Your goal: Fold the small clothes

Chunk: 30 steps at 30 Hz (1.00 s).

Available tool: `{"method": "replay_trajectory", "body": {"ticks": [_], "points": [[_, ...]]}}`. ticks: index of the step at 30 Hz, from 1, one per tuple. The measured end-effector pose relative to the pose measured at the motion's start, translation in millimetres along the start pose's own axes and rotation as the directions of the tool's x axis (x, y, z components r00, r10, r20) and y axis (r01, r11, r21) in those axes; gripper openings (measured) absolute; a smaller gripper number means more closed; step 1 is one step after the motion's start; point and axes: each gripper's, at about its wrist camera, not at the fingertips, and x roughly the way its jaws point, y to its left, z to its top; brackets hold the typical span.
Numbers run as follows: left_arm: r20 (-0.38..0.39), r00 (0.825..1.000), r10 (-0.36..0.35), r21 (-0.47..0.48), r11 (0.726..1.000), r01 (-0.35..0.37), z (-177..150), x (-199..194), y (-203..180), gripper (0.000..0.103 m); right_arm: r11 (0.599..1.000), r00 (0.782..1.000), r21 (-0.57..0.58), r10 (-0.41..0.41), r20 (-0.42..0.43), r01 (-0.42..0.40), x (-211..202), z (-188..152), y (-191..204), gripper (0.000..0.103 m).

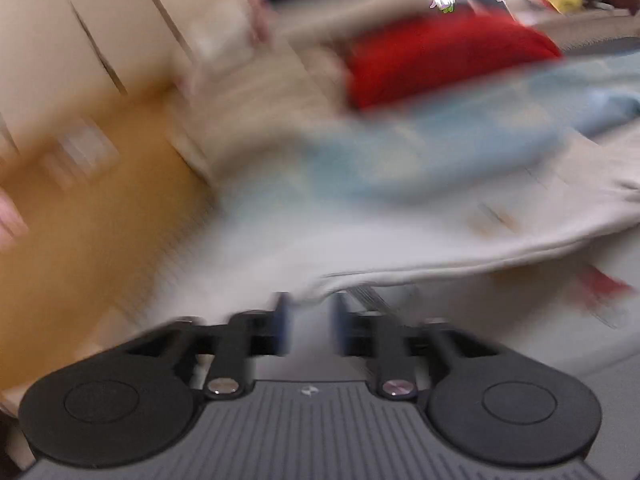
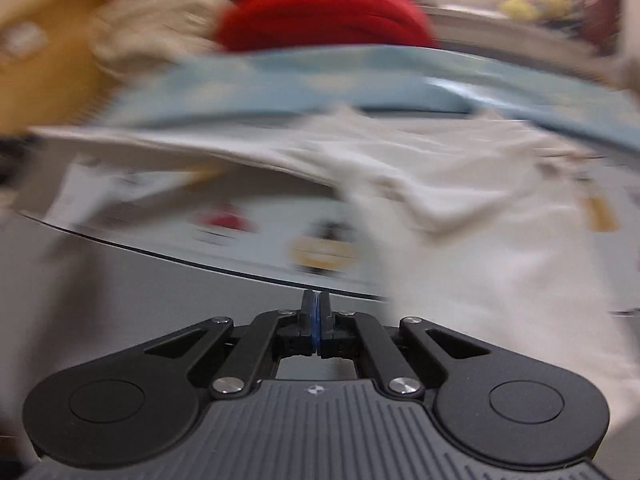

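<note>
1. Left gripper [image 1: 310, 324]: jaws apart, cream garment [image 1: 440, 240] hem at 12 o'clock, not pinched; may miss it.
2. Right gripper [image 2: 316, 320]: jaws together, empty; garment at 2 o'clock, could slide off table edge [image 2: 200, 252].

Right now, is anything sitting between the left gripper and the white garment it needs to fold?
Nothing visible does. The left gripper stands open with the white garment's near hem right at its fingertips, though blur hides whether they touch. The blue cloth lies beyond it.
</note>
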Motion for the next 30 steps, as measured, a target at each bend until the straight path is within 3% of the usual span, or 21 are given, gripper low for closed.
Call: {"method": "replay_trajectory", "body": {"ticks": [2, 5, 7, 9, 11, 14, 16, 18, 19, 20, 22, 26, 28, 30], "points": [[-0.065, 0.995, -0.077, 0.0, 0.997, 0.077, -9.4, 7.0, -8.5, 0.053, 0.999, 1.0, -0.037, 0.006, -0.018, -0.007, 2.2, -2.2, 7.2, 0.0], [-0.013, 0.995, -0.101, -0.006, 0.995, 0.101, -3.4, -7.2, -13.6, 0.054, 0.975, 0.979, -0.103, -0.203, -0.025, 0.199, 12.2, -7.6, 6.1, 0.0], [0.02, 0.988, -0.156, -0.026, 0.987, 0.156, 1.1, -15.8, -16.8, 0.057, 0.92, 0.926, -0.136, -0.376, -0.033, 0.368, 22.0, -11.9, -3.5, 0.006], [0.02, 0.982, -0.188, -0.048, 0.981, 0.189, 3.9, -15.7, -22.6, 0.06, 0.869, 0.873, -0.16, -0.483, -0.069, 0.468, 34.2, -18.9, -16.0, 0.026], [0.001, 0.977, -0.213, -0.063, 0.975, 0.213, 5.6, -15.4, -27.2, 0.062, 0.835, 0.833, -0.184, -0.542, -0.109, 0.519, 45.6, -25.7, -24.4, 0.054], [-0.005, 0.974, -0.228, -0.071, 0.971, 0.227, 6.3, -17.4, -30.4, 0.062, 0.805, 0.795, -0.248, -0.583, -0.166, 0.538, 59.0, -37.1, -29.1, 0.056], [0.0, 0.974, -0.225, -0.089, 0.97, 0.224, 8.1, -18.2, -26.8, 0.062, 0.809, 0.804, -0.274, -0.571, -0.165, 0.519, 60.0, -43.3, -28.3, 0.055], [0.001, 0.974, -0.227, -0.124, 0.966, 0.225, 9.0, -17.0, -18.6, 0.062, 0.819, 0.82, -0.293, -0.551, -0.158, 0.494, 61.5, -41.8, -23.7, 0.035], [0.001, 0.974, -0.228, -0.142, 0.964, 0.226, 9.7, -17.1, -15.5, 0.062, 0.83, 0.829, -0.285, -0.535, -0.165, 0.479, 62.2, -39.7, -22.9, 0.012], [0.002, 0.973, -0.229, -0.152, 0.962, 0.227, 11.0, -17.7, -12.4, 0.062, 0.834, 0.833, -0.278, -0.53, -0.159, 0.477, 62.6, -38.2, -21.9, 0.005], [0.009, 0.973, -0.229, -0.164, 0.96, 0.227, 12.0, -19.1, -9.1, 0.062, 0.84, 0.851, -0.282, -0.511, -0.124, 0.463, 57.2, -32.2, -14.3, 0.004], [0.023, 0.97, -0.242, -0.181, 0.953, 0.242, 14.2, -23.1, -6.8, 0.062, 0.917, 0.935, -0.225, -0.35, -0.06, 0.329, 27.1, -15.7, 2.9, 0.003], [0.024, 0.966, -0.257, -0.193, 0.947, 0.257, 14.7, -24.4, -7.1, 0.062, 0.959, 0.972, -0.183, -0.229, -0.05, 0.216, 14.6, -8.1, 7.1, 0.003], [0.024, 0.964, -0.265, -0.194, 0.945, 0.265, 15.3, -25.6, -8.7, 0.062, 0.985, 0.991, -0.151, -0.099, -0.085, 0.086, 5.9, -3.1, 9.0, 0.003]]}}
